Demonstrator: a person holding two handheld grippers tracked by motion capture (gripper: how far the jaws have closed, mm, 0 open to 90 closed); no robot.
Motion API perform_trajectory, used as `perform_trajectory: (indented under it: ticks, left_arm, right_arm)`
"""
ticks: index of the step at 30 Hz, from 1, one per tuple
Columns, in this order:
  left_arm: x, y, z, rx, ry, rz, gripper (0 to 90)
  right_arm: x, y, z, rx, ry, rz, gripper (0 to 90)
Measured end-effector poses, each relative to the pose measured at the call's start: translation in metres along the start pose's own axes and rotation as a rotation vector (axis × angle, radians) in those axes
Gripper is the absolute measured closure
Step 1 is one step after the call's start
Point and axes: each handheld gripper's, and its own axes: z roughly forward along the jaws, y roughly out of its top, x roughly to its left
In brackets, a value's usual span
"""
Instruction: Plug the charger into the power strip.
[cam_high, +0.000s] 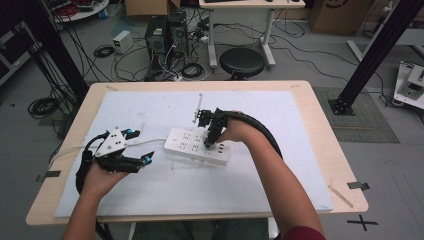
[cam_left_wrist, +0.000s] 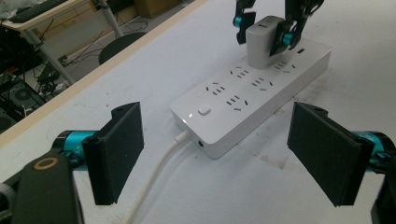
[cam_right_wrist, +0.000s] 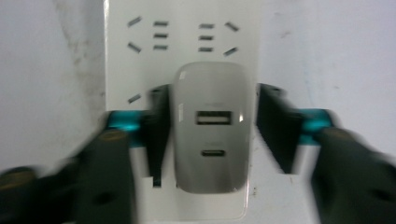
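Note:
A white power strip (cam_high: 196, 146) lies near the middle of the white mat, and its white cable (cam_left_wrist: 156, 175) runs off toward my left gripper. A white USB charger (cam_right_wrist: 210, 140) stands plugged into the strip (cam_left_wrist: 219, 112) near its far end. My right gripper (cam_right_wrist: 210, 126) comes down from above and straddles the charger (cam_left_wrist: 260, 46). One pad lies against its side and a thin gap shows at the other, so it is open. My left gripper (cam_left_wrist: 215, 154) hovers open just off the strip's cable end with nothing between its pads (cam_left_wrist: 116, 149).
The mat (cam_high: 150, 110) covers most of the wooden table (cam_high: 320, 130). A strip of tape (cam_high: 341, 196) lies by the front right corner. Beyond the far edge stand a black stool (cam_high: 242, 61), computer towers (cam_high: 165, 35) and floor cables.

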Motion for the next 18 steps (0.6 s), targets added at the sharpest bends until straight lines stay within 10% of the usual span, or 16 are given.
perform_trajectory:
  ticks: [7, 18]
  left_arm:
    - [0.003, 0.005, -0.004, -0.012, -0.002, 0.010, 17.8]
    - [0.005, 0.007, -0.012, -0.042, -0.018, 0.023, 17.2]
  right_arm:
    - [0.013, -0.046, -0.041, -0.352, 0.015, 0.105, 27.9]
    - [0.037, -0.119, -0.057, -0.607, -0.047, 0.266, 21.1]
